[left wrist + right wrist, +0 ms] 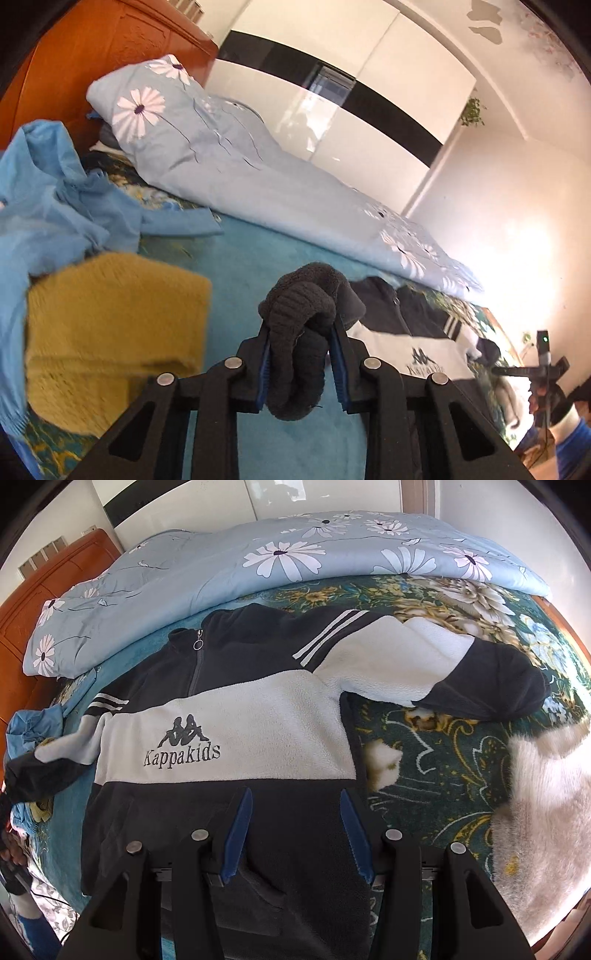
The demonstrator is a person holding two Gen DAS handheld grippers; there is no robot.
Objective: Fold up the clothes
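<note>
Above the teal bed blanket (236,258), a dark ribbed sleeve cuff (299,325) of the black-and-white fleece pullover (236,723) is being pinched by the left gripper (301,328), while the right gripper (295,805) is being held spread over its hem.

Bedroom in a home: bed (443,738) with wooden headboard (92,55), daisy-print quilt (258,565) (pale blue, folded along the far side), glossy white wardrobe (332,74), clothes (55,206) strewn over the floral bedcover.
</note>
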